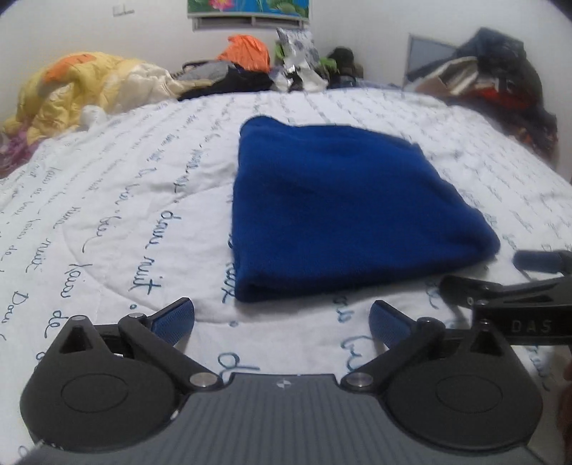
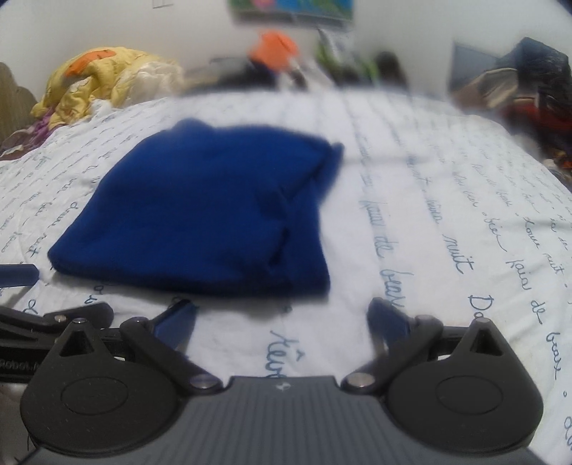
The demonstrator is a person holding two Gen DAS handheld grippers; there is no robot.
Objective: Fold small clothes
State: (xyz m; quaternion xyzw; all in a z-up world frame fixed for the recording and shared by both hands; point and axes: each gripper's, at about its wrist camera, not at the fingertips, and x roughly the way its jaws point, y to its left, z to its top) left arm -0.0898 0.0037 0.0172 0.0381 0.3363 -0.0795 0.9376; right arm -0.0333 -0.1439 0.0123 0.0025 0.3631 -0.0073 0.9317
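Two open hand-held grippers flank the folded blue garment (image 1: pixel 343 211), untouched.

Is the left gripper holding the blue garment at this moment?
No: the left gripper is open and empty, and the folded blue garment lies free on the white bedspread ahead of it.

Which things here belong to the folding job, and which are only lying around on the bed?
For the job:
- blue cloth, folded on the bedspread
- left gripper, open, empty
- right gripper, open, empty

Just lying about:
- yellow quilt
- orange cloth
- dark clothes pile
- picture on the wall
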